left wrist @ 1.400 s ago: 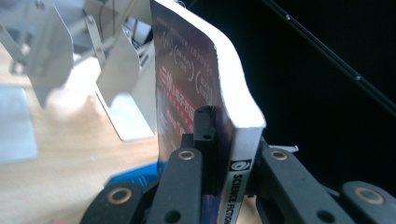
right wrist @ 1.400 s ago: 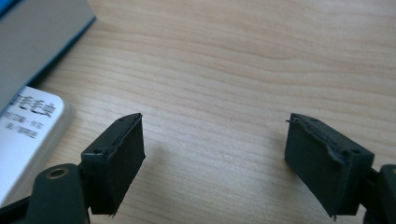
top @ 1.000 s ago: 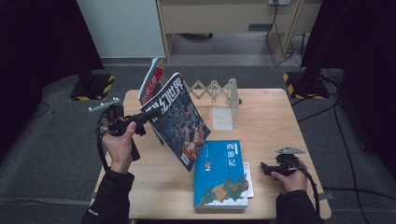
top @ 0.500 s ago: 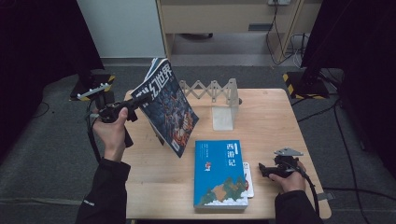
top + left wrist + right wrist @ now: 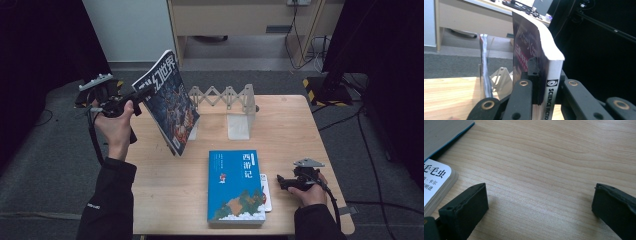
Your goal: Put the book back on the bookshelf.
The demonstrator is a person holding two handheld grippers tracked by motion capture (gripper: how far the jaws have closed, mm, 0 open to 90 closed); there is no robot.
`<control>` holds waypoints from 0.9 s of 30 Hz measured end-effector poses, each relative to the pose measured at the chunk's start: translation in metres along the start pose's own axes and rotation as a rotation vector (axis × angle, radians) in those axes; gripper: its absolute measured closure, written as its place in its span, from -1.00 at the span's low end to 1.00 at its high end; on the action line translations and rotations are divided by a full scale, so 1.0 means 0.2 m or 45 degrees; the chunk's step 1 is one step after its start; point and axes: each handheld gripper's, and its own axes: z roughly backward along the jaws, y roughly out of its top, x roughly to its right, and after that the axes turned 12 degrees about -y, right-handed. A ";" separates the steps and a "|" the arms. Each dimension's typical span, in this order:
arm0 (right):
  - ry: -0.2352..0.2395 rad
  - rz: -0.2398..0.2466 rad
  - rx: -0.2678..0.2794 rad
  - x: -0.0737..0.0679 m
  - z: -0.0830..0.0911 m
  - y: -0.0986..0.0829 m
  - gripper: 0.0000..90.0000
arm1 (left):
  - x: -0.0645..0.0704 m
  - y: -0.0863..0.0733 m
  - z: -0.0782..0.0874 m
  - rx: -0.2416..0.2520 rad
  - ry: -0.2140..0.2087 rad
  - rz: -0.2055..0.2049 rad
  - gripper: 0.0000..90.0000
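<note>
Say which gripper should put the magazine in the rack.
Left. The left gripper is clamped on the magazine, lifted beside the rack. The right gripper rests open on the table.

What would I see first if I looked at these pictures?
A magazine held up in the air over the table's back left part, pinched at its spine by the left gripper. Next, a blue book lying flat near the front edge. The right gripper rests open on the wood beside it.
</note>
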 end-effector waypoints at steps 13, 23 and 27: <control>0.002 0.001 -0.002 0.00 0.00 0.00 -0.98 | -0.06 0.01 -0.13 -0.010 0.154 -0.047 0.82; 0.003 0.001 -0.002 0.00 0.00 0.00 -0.99 | -0.09 -0.05 -0.28 -0.036 0.234 -0.066 0.82; 0.002 0.002 -0.002 0.00 0.00 0.00 -0.99 | -0.09 -0.07 -0.32 -0.046 0.240 -0.062 0.82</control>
